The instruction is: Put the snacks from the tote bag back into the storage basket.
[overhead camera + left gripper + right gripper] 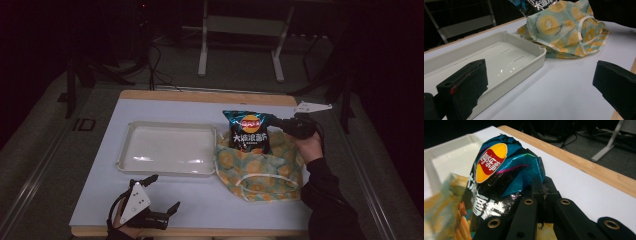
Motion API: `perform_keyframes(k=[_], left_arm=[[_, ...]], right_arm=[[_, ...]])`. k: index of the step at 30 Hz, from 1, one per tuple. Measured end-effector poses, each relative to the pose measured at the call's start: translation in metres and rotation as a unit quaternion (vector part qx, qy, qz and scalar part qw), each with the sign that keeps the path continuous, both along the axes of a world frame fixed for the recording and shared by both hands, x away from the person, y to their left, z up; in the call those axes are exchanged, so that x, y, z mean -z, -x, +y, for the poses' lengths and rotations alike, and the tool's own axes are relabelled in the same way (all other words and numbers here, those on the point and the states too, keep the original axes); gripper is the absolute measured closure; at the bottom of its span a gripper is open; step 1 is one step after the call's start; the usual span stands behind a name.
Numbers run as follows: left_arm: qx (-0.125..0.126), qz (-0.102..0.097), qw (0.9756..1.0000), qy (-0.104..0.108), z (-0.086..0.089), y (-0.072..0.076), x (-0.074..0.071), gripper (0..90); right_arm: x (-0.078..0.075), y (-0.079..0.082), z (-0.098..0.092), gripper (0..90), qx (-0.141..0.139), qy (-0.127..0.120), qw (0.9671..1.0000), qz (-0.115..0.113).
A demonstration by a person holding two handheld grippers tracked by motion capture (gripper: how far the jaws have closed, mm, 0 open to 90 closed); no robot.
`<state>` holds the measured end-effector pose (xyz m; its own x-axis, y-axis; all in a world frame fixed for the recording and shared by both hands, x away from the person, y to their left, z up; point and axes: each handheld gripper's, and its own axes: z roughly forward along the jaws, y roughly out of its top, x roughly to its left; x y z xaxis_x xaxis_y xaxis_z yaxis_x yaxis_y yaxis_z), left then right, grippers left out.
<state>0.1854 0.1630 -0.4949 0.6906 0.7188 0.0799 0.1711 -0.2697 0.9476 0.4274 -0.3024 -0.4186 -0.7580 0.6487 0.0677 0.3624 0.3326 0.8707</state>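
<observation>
While one shiny blue-and-black foil crisp bag [248, 132] with a red and yellow logo stands upright at the far right of the white table [100, 170], the right gripper [276, 125] pinches its upper right corner with both jaws closed on the foil. In the right gripper view the crumpled, puffed bag [506, 167] shows teal and pink glints, white lettering and pictured crisps near its bottom. Its lower half sits inside one floppy cloth bag [260, 170], pale green with yellow fruit-slice prints and cream trim, which lies slumped on the table. One shallow, rectangular off-white plastic tray [125, 150] lies just left of the cloth bag, nothing in it. At the near left edge, the left gripper [162, 195] rests with its two black jaws spread wide, gripping nothing. One hand in a dark sleeve [325, 195] holds the right gripper.
</observation>
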Motion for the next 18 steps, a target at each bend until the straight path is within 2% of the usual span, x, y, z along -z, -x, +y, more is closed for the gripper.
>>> perform_keyframes(k=[7,18], left_arm=[[-0.001,-0.001,1.0000,0.000,0.000,0.000,0.000,0.2],[-0.001,-0.001,1.0000,0.002,0.000,0.000,0.000,0.2]], right_arm=[[-0.012,0.009,0.003,90.0,-0.008,-0.020,0.9997,-0.009],[-0.030,0.015,-0.001,90.0,-0.016,-0.034,0.9990,-0.025]])
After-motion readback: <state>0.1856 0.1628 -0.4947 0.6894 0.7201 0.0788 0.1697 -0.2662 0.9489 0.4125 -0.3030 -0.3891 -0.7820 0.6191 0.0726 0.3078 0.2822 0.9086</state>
